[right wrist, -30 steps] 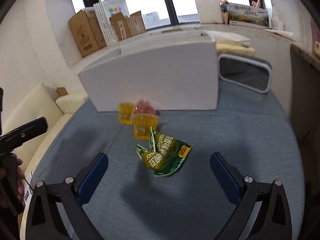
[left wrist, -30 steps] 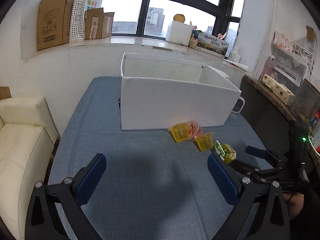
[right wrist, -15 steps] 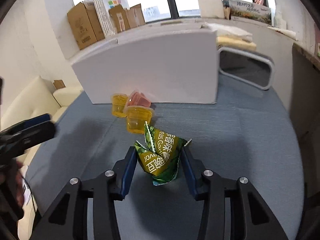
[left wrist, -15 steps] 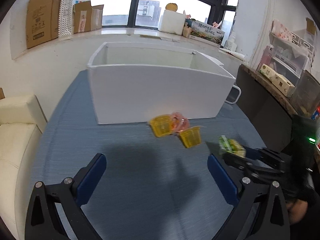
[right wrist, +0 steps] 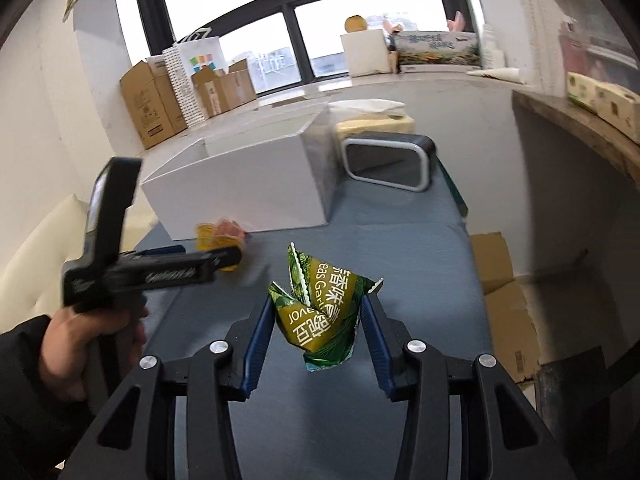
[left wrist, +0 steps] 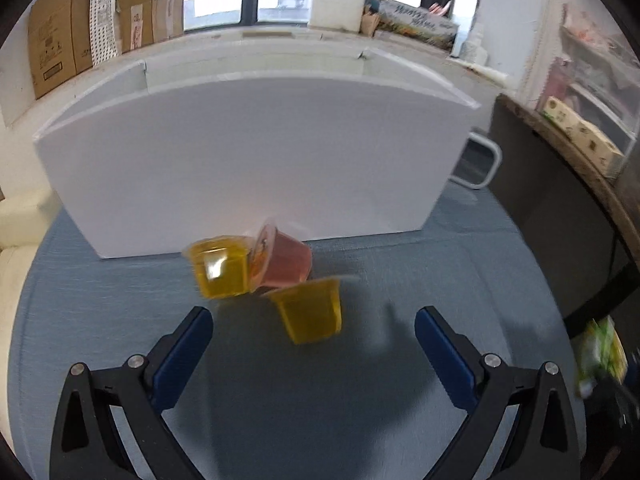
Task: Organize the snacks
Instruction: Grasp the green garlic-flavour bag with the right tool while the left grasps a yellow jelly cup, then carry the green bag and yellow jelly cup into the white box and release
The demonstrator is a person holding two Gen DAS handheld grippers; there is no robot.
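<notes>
While boxside: three jelly cups (left wrist: 266, 266) (one pink)

Bright windows (right wrist: 280, 48), cardboard boxes (left wrist: 52, 56), cream sofa (right wrist: 36, 256)

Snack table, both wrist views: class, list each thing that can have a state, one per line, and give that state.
Left claw: open, holding nothing.
Right claw: shut on the green foil snack packet, lifted off the table.
White rectangular storage box: open-topped, upright.
Pink jelly cup: tipped on its side, sealed.
Near yellow jelly cup: tilted, on the blue tablecloth.
Far yellow jelly cup: tilted against the pink one.
</notes>
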